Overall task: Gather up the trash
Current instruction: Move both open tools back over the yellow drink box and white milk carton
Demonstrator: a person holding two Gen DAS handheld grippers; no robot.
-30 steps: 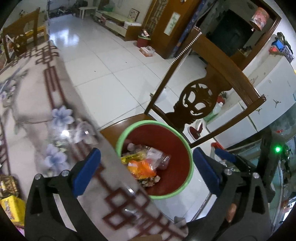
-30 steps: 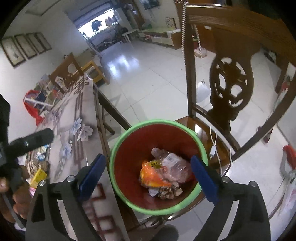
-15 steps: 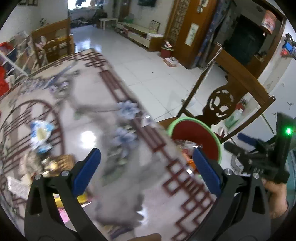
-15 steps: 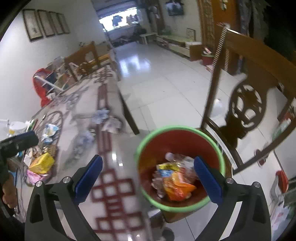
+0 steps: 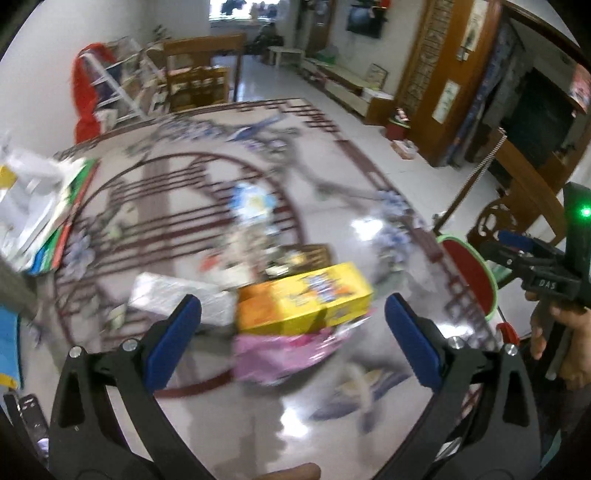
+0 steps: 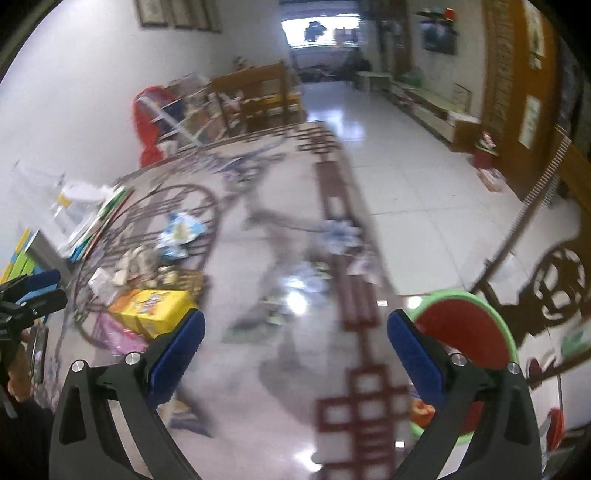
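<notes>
Jaws of the left gripper [image 5: 293, 326] are spread wide and empty, pointed at the yellow box [image 5: 303, 297] lying crosswise just ahead on the surface [image 5: 369, 236]. Right gripper [image 6: 295, 339] is held wide too, with nothing gripped, farther off by the bin [image 6: 465, 332].

A home's living and dining room is showing here. A glossy dining table [image 5: 332, 424] with a printed floral cover is filling the foreground, with a carved wooden chair [image 6: 554, 288] standing at three o'clock. White floor tiles [image 6: 424, 184] are running toward a low cabinet [image 6: 436, 107] at one o'clock, and framed pictures [image 6: 177, 13] are hanging on the wall at eleven o'clock.
</notes>
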